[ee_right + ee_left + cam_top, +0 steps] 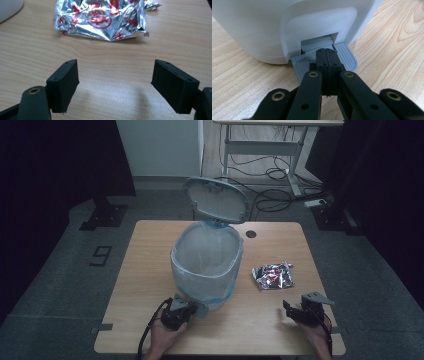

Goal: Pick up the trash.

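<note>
A white pedal bin (207,260) with a clear liner stands mid-table, its grey lid (216,199) tipped up and open. My left gripper (190,308) is at the bin's front base. In the left gripper view it (327,51) is shut, its tips resting on the grey ribbed pedal (345,53) with nothing between them. A crumpled silver and red foil wrapper (272,276) lies on the table to the right of the bin. My right gripper (290,309) stands open a short way in front of the wrapper (100,18), jaws wide apart (115,80) and holding nothing.
The wooden table (145,270) has a round cable hole (251,234) behind the bin. Bare wood lies left of the bin and along the front edge. On the floor beyond are a desk frame with cables (270,170) and black stand bases (102,215).
</note>
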{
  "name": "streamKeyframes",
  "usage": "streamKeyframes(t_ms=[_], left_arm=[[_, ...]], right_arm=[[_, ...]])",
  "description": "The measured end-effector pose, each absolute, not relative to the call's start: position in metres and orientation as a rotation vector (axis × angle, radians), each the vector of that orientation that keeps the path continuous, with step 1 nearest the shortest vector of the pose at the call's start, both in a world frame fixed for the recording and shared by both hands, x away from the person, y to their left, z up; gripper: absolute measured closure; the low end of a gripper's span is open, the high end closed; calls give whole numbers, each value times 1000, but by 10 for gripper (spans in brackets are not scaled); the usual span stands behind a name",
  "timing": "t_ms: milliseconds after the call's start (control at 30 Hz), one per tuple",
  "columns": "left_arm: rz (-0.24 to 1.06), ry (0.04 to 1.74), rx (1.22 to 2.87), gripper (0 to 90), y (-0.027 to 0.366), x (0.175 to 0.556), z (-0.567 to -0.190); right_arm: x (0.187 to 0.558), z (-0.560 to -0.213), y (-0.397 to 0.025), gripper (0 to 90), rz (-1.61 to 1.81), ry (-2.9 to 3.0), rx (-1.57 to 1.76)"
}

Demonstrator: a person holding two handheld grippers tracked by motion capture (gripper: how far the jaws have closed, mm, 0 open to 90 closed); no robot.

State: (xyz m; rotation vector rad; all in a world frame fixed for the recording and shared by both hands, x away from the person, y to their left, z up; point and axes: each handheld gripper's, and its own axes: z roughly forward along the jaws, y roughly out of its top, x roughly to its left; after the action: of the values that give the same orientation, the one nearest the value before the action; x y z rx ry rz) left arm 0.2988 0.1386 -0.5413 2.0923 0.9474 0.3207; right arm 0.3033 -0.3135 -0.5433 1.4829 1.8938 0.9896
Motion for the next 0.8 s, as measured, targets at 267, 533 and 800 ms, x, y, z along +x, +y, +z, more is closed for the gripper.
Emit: streamKeyframes(t_ms=[267, 533, 800], left_arm=[[304, 953, 2089, 900, 139, 299, -541], [298, 952, 2088, 900, 140, 300, -541], [307, 944, 2092, 900, 139, 299, -541]], right_arm=[[313, -533, -315, 254, 1004, 1899, 1470], [339, -523, -321, 320, 974, 1905, 1473], [366, -519, -315, 399, 959, 1934, 1469]])
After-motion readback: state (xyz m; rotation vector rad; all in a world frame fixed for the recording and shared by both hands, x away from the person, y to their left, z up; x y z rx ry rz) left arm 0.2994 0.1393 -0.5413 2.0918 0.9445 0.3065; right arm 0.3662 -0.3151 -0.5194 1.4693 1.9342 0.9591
